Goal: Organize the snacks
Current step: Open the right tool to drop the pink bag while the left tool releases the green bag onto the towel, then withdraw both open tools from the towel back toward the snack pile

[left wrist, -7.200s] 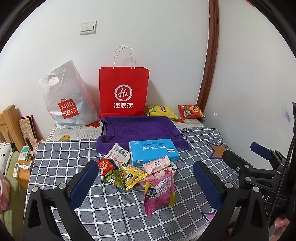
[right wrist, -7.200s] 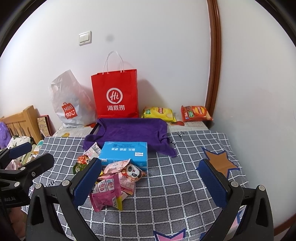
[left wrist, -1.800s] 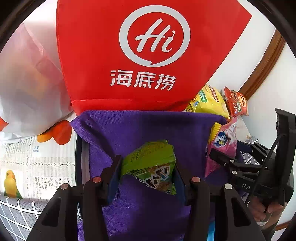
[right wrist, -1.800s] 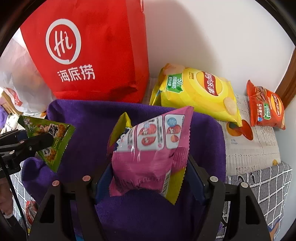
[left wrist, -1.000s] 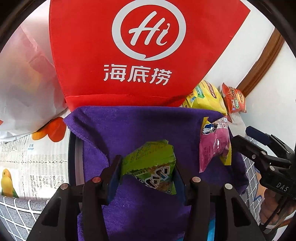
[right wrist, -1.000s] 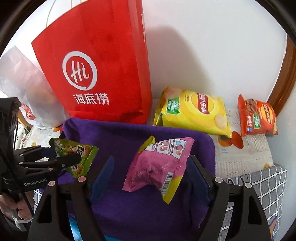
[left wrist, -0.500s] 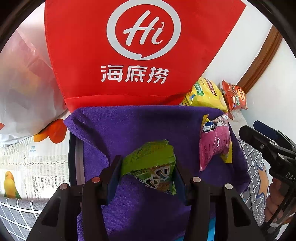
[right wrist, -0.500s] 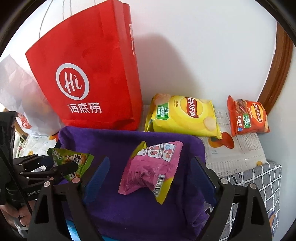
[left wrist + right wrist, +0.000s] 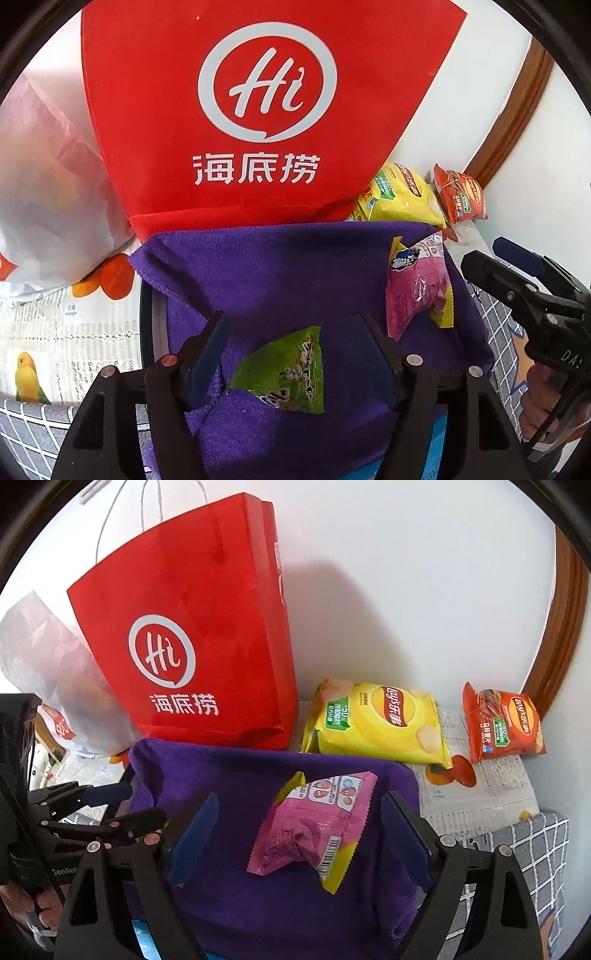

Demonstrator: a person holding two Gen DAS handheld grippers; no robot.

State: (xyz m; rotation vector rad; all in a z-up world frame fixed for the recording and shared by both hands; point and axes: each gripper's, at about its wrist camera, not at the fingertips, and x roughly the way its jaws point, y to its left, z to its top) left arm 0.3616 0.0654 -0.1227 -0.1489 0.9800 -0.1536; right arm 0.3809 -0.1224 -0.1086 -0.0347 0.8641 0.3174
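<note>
left wrist: left gripper (image 9: 291, 354) just opening, green packet (image 9: 286, 373) loose between; right gripper (image 9: 295, 834) wide, pink packet (image 9: 314, 834) free.

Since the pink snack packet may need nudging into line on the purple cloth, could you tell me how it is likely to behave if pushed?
The pink snack packet looks puffy and crinkled, so it probably weighs little and dents easily. Its glossy film may slip in a grip, yet the towel-like purple cloth could drag and bunch under it.
</note>
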